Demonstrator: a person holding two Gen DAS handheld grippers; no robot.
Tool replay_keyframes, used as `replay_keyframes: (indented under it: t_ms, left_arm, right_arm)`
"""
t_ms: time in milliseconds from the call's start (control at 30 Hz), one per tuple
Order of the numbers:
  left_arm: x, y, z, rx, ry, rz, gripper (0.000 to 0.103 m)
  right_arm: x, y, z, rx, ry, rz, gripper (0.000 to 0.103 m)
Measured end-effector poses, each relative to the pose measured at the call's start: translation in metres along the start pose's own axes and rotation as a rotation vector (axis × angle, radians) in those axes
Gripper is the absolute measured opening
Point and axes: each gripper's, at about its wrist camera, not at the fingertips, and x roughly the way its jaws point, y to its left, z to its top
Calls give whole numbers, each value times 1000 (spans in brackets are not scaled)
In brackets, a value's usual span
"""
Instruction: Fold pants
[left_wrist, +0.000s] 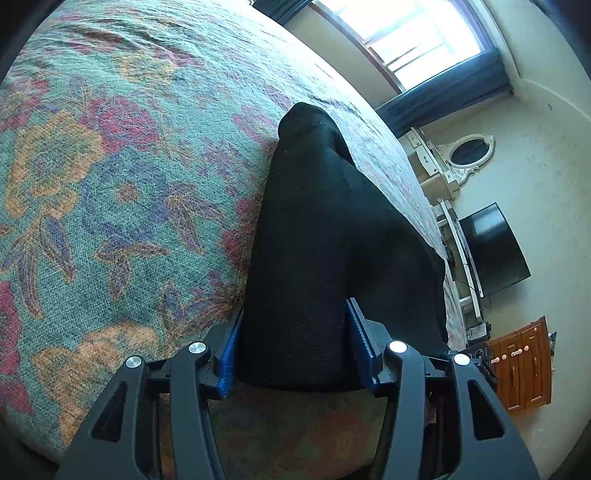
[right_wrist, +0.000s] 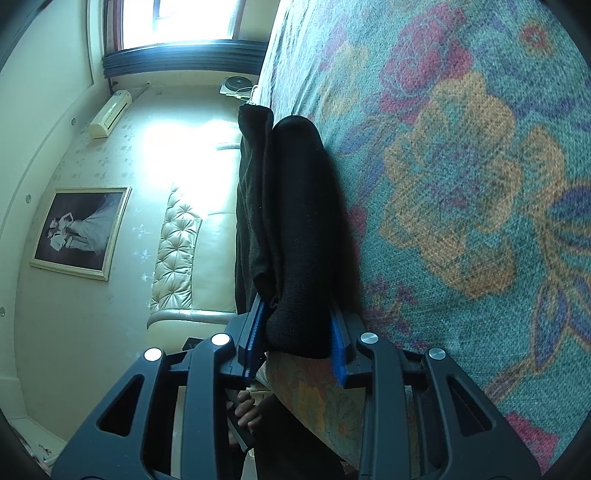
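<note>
The black pants (left_wrist: 314, 229) lie as a long folded bundle on the floral bedspread (left_wrist: 110, 166). My left gripper (left_wrist: 295, 332) is shut on one thick end of them, blue pads on both sides of the cloth. In the right wrist view the pants (right_wrist: 295, 221) run along the bed's edge over the bedspread (right_wrist: 461, 184), with a loose layer hanging on the left. My right gripper (right_wrist: 297, 332) is shut on the other end. Both cameras are rolled sideways.
A window (left_wrist: 406, 37), a white dresser with an oval mirror (left_wrist: 472, 151), a dark TV (left_wrist: 495, 247) and a wooden cabinet (left_wrist: 524, 365) stand beyond the bed. A tufted cream headboard (right_wrist: 177, 251), a framed picture (right_wrist: 81, 232) and my other hand (right_wrist: 245, 410) show on the right wrist view.
</note>
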Motion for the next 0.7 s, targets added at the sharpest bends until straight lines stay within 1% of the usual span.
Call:
replay_keyframes:
  t_ms: [100,167,200,267,300,333,367,433,500,533,600,700]
  left_arm:
    - [1,6,0,-32,-1,-37,63]
    - [2,5,0,-29,7,-73,76]
    - [1,3,0,-18,9,-83,78]
    - [2,-1,-1,2,14,-70,81]
    - [1,-2,-2,11,14,-64,81]
    - [0,-3,-3,21,8,-52,81]
    - [-3,-4,-5,26,-8,-29,81]
    - [-10,-6,-9,35,-49,36,81]
    - [-19,-9,-15,48,-95,125,81]
    - [-23,-10,-18,57,-118,154,82]
    - [-33,-15,-28,92,-171,227,85]
    - [-44,-31,-47,220,-226,328,85]
  right_arm:
    - [-3,-4,1,11,2,38,37]
    - [-6,-5,1,16,0,67,42]
    - [-8,-5,0,16,-1,72,45]
    - [-13,-3,-2,12,-9,75,51]
    - [-16,-1,-3,4,-12,71,55]
    - [-21,0,-3,-7,-15,59,59]
    - [-25,3,-6,-22,-19,43,61]
    - [-32,8,-12,-56,-28,0,65]
    - [-37,14,-21,-92,-43,-52,67]
    - [-40,17,-25,-114,-53,-88,67]
    - [-43,26,-36,-174,-69,-185,67]
    - [-37,42,-56,-287,-86,-379,70]
